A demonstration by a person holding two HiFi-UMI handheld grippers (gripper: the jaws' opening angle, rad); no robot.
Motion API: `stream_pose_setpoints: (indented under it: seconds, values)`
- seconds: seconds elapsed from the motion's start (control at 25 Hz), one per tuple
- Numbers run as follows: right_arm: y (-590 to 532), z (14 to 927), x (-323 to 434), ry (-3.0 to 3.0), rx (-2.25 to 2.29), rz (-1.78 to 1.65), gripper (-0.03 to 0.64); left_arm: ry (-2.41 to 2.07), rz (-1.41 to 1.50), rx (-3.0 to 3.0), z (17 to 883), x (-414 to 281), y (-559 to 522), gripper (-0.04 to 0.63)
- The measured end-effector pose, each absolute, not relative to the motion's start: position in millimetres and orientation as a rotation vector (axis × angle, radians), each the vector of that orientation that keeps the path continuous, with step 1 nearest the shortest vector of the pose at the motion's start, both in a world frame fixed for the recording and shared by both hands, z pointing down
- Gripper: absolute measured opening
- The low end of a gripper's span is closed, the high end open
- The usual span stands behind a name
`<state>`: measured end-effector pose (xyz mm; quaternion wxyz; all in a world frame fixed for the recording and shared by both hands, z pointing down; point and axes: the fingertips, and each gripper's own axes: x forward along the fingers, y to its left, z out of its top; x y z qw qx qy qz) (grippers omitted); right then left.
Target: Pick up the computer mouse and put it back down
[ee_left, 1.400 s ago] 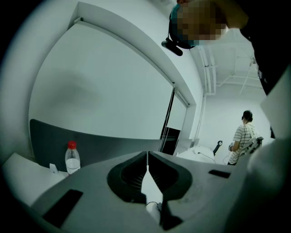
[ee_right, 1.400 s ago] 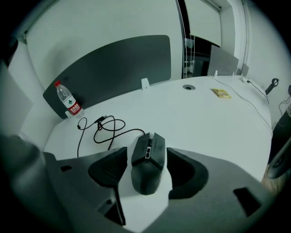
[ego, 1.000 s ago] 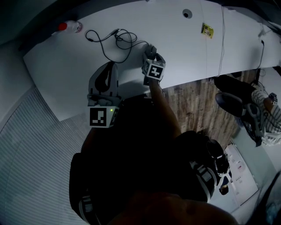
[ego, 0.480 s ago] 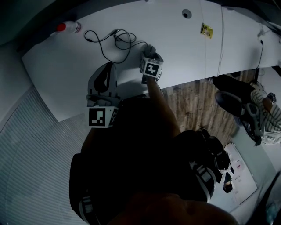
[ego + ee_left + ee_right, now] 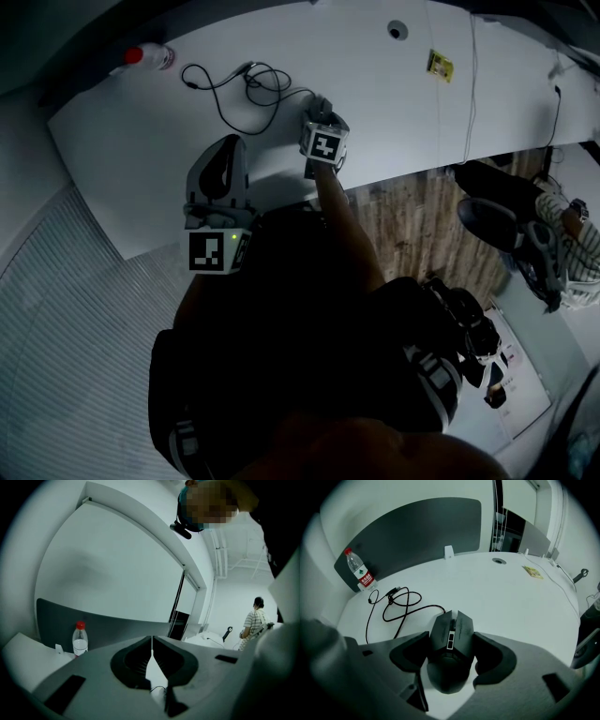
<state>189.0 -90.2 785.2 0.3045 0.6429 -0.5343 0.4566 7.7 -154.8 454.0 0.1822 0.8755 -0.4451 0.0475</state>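
The dark computer mouse (image 5: 451, 653) sits between the jaws of my right gripper (image 5: 451, 637), which press against both of its sides. Its black cable (image 5: 401, 604) loops away over the white table (image 5: 501, 597). From the head view, the right gripper (image 5: 321, 117) is over the table near its front edge, and the mouse (image 5: 320, 103) peeks out beyond it, with the cable (image 5: 246, 84) just behind. I cannot tell whether the mouse rests on the table. My left gripper (image 5: 225, 159) hovers at the table's front edge to the left, shut on nothing, its tips (image 5: 151, 641) meeting.
A water bottle with a red cap (image 5: 148, 58) stands at the far left corner, also visible as the bottle (image 5: 359, 573). A yellow label (image 5: 442, 65) and a round grommet (image 5: 399, 29) lie far right. A seated person (image 5: 562, 234) is on the wooden floor (image 5: 422, 216) to the right.
My right gripper has shifted slightly farther over the table with the mouse between its jaws. The left gripper has hardly moved.
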Motion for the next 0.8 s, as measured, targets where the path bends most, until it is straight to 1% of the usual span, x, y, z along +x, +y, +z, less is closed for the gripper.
stream_pose_setpoints:
  seconds: [0.8]
  values:
    - [-70, 770, 181, -1.486, 1.687, 1.107, 0.285, -1.298, 0.055, 2.479, 439, -13, -121, 0.011]
